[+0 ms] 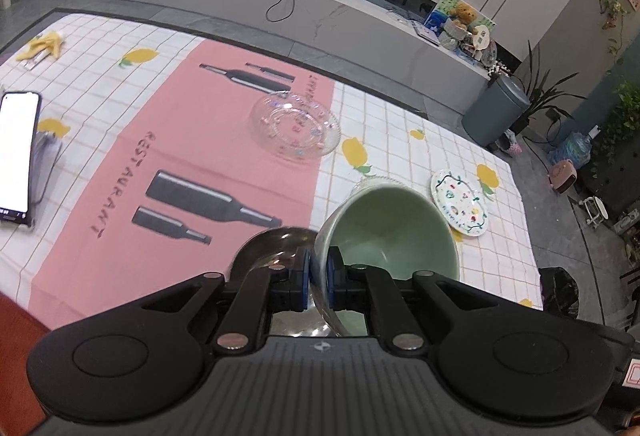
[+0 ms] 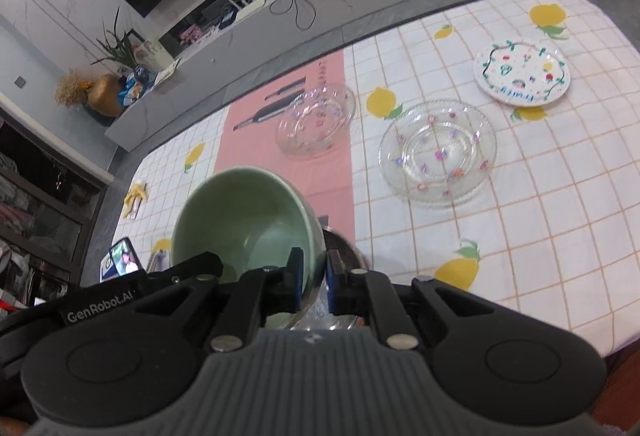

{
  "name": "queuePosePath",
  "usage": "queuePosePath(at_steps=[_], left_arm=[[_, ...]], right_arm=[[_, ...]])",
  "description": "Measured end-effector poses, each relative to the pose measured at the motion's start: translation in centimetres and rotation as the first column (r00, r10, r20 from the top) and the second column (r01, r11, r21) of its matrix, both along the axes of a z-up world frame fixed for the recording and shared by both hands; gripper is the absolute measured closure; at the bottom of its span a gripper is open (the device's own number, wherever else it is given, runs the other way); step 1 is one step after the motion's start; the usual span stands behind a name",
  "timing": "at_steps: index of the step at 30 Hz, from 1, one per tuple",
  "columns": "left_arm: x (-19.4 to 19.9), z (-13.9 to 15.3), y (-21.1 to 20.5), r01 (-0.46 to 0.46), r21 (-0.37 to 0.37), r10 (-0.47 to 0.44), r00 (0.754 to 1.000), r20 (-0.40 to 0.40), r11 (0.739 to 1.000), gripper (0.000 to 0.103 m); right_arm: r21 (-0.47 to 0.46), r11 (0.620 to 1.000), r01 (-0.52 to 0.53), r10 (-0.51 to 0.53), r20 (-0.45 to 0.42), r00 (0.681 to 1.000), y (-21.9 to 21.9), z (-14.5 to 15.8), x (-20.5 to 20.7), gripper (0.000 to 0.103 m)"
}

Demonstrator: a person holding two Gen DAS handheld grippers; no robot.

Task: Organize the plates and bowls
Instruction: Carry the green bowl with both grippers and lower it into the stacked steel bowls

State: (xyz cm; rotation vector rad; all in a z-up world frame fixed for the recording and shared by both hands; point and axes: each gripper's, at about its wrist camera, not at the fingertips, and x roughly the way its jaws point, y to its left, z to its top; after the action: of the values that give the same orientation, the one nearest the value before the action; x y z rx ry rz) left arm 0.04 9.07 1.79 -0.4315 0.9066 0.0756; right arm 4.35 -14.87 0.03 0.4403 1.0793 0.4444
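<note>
A pale green bowl is held tilted, its opening facing the cameras. My left gripper is shut on one side of its rim, and my right gripper is shut on the opposite side. Just beneath it sits a shiny metal bowl; I cannot tell whether the two touch. On the cloth lie a clear glass plate with small flowers, a second, larger clear plate, and a white painted plate.
The table wears a checked lemon-print cloth with a pink panel. A lit phone on a stand is at the left edge. A yellow scrap lies at the far left corner. A grey bin stands beyond the table.
</note>
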Motion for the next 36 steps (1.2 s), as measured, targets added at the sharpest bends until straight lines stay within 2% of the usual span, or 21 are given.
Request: queuePosePath(at_steps=[13,25,36], left_arm=[[-0.4,-4.0,1.9,-0.038,-0.05,0.032,0.993,-0.114,0.998,0.094],[0.5,-5.2,1.6,-0.021,0.022,0.024,0.99,-0.139,1.0,0.095],[0.9,-6.8,1.6,-0.011,0.022,0.014,0.986,-0.164,1.0,0.093]], right_arm=[[-0.059,0.997,-0.052,0.046,-0.097,0.994,2.3,-3.5,0.5,0.094],[-0.104,0.991,-0.087,0.074,-0.118,0.99,3.8,-4.9,1.3,0.094],[-0.152,0.983,-0.104,0.086,-0.123,0.989,4.5,-6.3,1.6,0.093]])
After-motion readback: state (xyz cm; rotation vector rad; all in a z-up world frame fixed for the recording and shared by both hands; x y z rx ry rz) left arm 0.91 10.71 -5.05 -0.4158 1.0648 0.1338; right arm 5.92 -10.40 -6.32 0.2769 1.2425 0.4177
